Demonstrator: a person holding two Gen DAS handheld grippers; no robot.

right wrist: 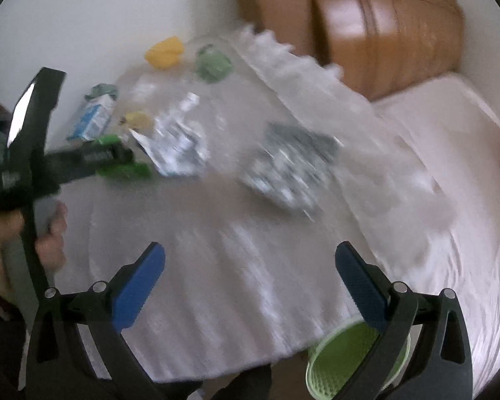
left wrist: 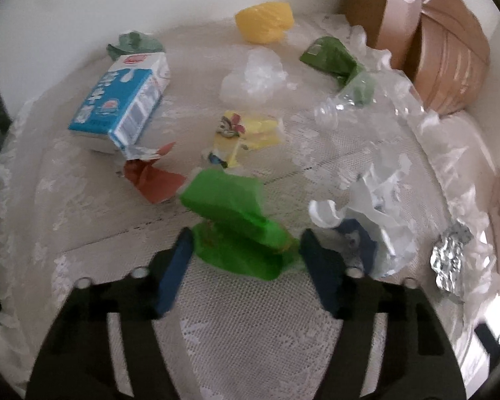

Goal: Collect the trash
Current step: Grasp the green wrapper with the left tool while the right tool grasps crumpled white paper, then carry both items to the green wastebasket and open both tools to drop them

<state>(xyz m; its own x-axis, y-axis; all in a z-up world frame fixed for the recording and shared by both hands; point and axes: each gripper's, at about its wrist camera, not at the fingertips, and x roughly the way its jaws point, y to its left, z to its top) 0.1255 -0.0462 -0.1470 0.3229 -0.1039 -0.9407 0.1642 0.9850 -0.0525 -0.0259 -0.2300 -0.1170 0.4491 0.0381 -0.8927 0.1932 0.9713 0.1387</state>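
Note:
My left gripper (left wrist: 245, 238) points down at the lace-covered table (left wrist: 250, 333). A folded green paper (left wrist: 230, 206) stands between its blue pads, and both pads touch its sides. In the right wrist view the left gripper (right wrist: 126, 158) shows from the side with the green paper (right wrist: 130, 170) around its tip, and a hand (right wrist: 50, 233) holds it. My right gripper (right wrist: 250, 250) hangs open over the near part of the table with nothing between its fingers. A light green bin (right wrist: 346, 363) stands below the table's front edge, partly hidden by the right finger.
Other litter lies around: a blue-and-white carton (left wrist: 120, 103), red paper (left wrist: 153, 183), a yellow wrapper (left wrist: 246, 133), clear plastic (left wrist: 253, 76), crumpled white paper (left wrist: 380, 196), a foil ball (left wrist: 450, 260). A brown padded headboard (left wrist: 446, 50) rises at the back right beside a white bed (right wrist: 450, 166).

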